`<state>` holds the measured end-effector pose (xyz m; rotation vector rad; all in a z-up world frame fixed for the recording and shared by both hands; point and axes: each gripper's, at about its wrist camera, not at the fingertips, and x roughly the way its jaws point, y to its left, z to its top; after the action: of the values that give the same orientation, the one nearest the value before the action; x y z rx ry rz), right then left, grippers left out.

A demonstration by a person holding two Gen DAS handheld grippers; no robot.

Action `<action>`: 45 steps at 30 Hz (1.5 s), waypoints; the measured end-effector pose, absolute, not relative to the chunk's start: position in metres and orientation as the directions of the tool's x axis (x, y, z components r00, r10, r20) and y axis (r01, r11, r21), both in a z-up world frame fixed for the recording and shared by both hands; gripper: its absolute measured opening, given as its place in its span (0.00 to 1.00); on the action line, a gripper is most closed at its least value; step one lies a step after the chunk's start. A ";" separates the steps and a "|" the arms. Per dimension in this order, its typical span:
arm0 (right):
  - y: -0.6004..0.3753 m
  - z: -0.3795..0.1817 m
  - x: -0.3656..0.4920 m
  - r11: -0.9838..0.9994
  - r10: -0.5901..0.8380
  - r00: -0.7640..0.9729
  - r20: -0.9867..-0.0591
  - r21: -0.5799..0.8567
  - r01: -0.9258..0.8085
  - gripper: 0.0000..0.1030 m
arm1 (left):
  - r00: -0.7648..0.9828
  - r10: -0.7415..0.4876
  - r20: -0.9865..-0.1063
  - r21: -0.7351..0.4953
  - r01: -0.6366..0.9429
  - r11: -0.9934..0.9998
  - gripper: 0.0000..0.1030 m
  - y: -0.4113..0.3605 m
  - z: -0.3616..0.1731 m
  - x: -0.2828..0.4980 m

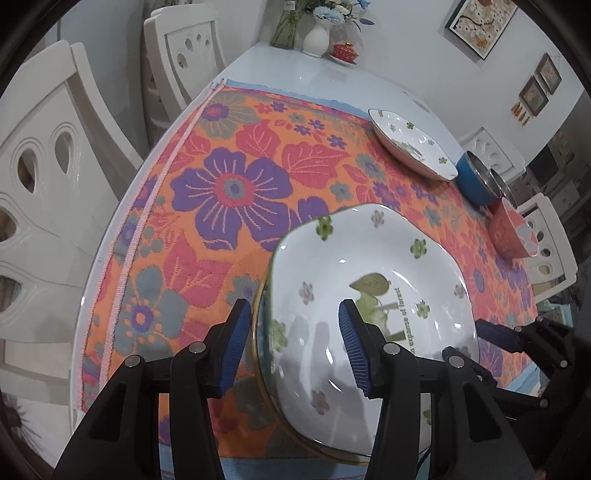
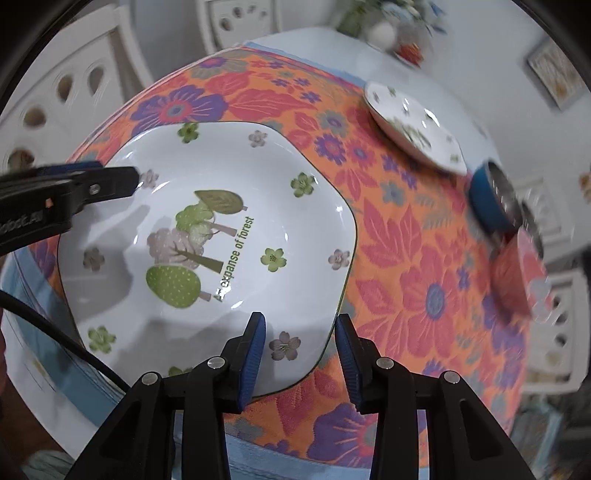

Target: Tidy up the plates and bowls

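Observation:
A white square plate with a forest print (image 1: pixel 373 295) (image 2: pixel 207 240) lies near the table's front edge on the floral cloth. My left gripper (image 1: pixel 295 343) is open, its jaws astride the plate's left rim. My right gripper (image 2: pixel 300 350) is open, its jaws astride the plate's right rim. The left gripper shows in the right wrist view (image 2: pixel 74 188), the right one in the left wrist view (image 1: pixel 517 339). A second matching plate (image 1: pixel 410 144) (image 2: pixel 413 129) lies at the far right. A blue bowl with a steel inside (image 1: pixel 480 181) (image 2: pixel 491 203) and a red bowl (image 1: pixel 511 229) (image 2: pixel 517 273) stand beside it.
The orange, red and purple floral cloth (image 1: pixel 236 184) covers most of the white table. A white vase with flowers (image 1: pixel 317 35) and a red lidded dish (image 1: pixel 345 51) stand at the far end. White chairs (image 1: pixel 48 184) stand along both sides.

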<state>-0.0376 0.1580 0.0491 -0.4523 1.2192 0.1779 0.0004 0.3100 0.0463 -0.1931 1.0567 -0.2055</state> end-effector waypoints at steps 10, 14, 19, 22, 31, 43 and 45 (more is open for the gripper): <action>0.164 0.059 -0.050 0.887 -0.041 0.320 -0.946 -0.182 -0.424 0.35 | 0.470 -0.269 -0.841 -0.260 0.087 0.962 0.45 0.311 0.051 -0.004; 0.158 0.067 -0.053 0.899 0.006 0.297 -0.955 -0.124 -0.419 0.35 | 0.485 -0.268 -0.832 -0.258 0.089 0.962 0.45 0.314 0.060 -0.006; 0.144 0.089 -0.049 0.918 0.051 0.333 -0.941 -0.087 -0.386 0.36 | 0.540 -0.260 -0.801 -0.239 0.110 0.965 0.45 0.316 0.087 -0.004; 0.127 0.112 -0.040 0.943 0.101 0.393 -0.914 -0.038 -0.331 0.37 | 0.583 -0.258 -0.770 -0.225 0.130 0.966 0.45 0.314 0.109 0.001; 0.041 0.154 0.013 0.983 0.167 0.531 -0.830 0.178 -0.031 0.55 | 0.664 -0.312 -0.679 -0.219 0.223 0.950 0.50 0.291 0.164 0.040; -0.039 0.090 0.092 0.894 0.219 0.481 -0.849 0.372 0.249 0.55 | 0.546 -0.417 -0.727 -0.315 0.274 0.909 0.62 0.226 0.132 0.156; -0.044 0.072 0.107 0.881 0.232 0.456 -0.859 0.385 0.276 0.55 | 0.501 -0.436 -0.748 -0.348 0.264 0.900 0.62 0.216 0.114 0.178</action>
<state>0.1065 -0.0445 0.0724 0.5197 1.1110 -0.0285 0.1779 0.2163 0.1136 -0.1977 0.9577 -0.4267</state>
